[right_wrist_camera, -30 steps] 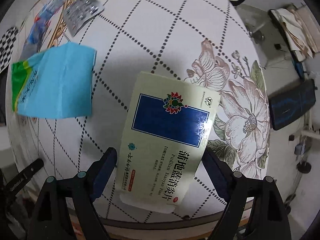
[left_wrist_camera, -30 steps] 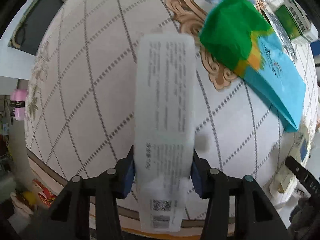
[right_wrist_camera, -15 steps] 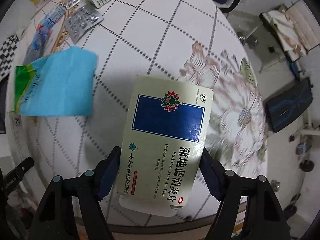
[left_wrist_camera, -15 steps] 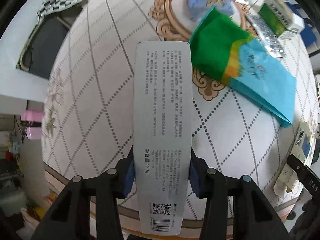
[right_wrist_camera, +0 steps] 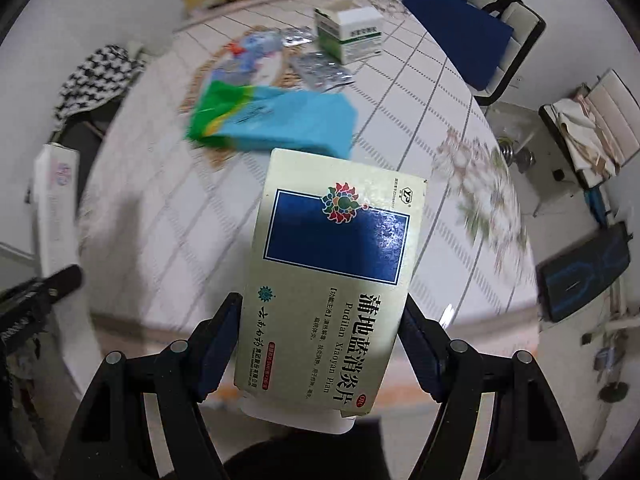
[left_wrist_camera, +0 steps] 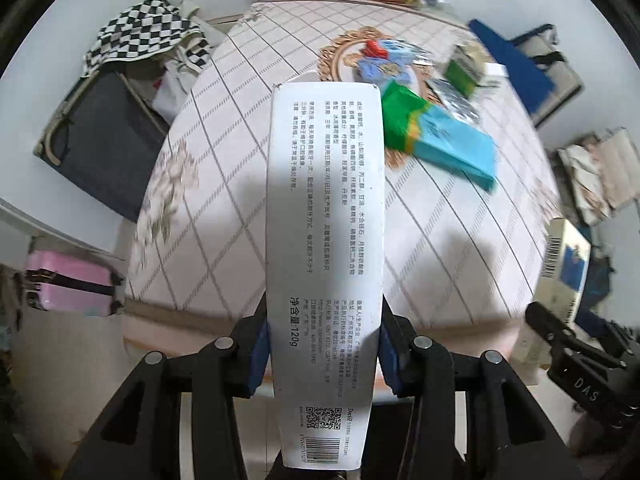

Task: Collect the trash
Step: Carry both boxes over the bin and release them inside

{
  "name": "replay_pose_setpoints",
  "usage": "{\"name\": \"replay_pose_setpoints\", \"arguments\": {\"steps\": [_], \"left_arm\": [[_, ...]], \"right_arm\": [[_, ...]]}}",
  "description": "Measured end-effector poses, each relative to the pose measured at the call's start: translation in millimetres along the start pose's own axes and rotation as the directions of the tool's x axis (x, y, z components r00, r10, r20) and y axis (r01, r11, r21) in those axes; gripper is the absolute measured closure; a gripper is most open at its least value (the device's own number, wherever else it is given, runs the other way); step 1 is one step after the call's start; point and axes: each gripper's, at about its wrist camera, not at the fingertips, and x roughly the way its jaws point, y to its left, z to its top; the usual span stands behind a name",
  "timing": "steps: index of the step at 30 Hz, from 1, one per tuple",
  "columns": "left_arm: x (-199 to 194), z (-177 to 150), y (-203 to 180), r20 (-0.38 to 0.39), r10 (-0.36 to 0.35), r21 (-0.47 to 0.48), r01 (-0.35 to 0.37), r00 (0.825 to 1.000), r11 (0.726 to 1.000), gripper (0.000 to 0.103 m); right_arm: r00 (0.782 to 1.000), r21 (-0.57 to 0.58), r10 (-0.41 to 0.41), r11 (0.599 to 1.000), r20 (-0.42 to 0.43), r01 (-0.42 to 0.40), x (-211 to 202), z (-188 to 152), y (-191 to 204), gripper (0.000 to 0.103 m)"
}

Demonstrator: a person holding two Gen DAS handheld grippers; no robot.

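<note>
Left wrist view: left gripper clamps a light, crushable toothpaste carton near its end. Right gripper pinches a thin medicine box by its edges.

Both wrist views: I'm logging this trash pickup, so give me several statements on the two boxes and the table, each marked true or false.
1. The left hand-held gripper is shut on a long white box. True.
2. The right hand-held gripper is open and holds nothing. False: it is shut on a cream medicine box with a blue panel.
3. A blue and green bag lies on the table. True.
4. The green and white carton is gripped. False: it sits on the table.
</note>
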Motion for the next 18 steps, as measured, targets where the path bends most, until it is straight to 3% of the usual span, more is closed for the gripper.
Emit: {"name": "replay_pose_setpoints", "arguments": {"steps": [4, 11, 16, 18], "left_arm": [[-15.4, -48.7, 18.9, -0.014, -0.056, 0.05, 0.057, 0.998, 0.997, 0.061], [9.1, -140.0, 46.6, -0.19, -0.148, 0.002, 0.151, 0.971, 0.988, 0.061], [66.1, -184.4, 45.3, -0.305, -0.172, -0.011, 0.177, 0.937, 0.984, 0.061], [109.5, -199.8, 43.5, -0.35, -0.167, -0.014, 0.173, 0.922, 0.985, 0.061]], "right_arm": [[0.999, 0.065, 0.043, 0.997, -0.011, -0.042, -27.1, -74.4, 17.0, 0.026], [0.979, 0.143, 0.083, 0.988, -0.185, -0.057, -23.3, -190.3, 16.7, 0.026], [0.945, 0.199, 0.134, 0.977, -0.3, -0.075, 31.7, -250.8, 9.6, 0.026], [0.933, 0.205, 0.138, 0.976, -0.333, -0.071, 66.5, -268.1, 6.8, 0.026]]}}
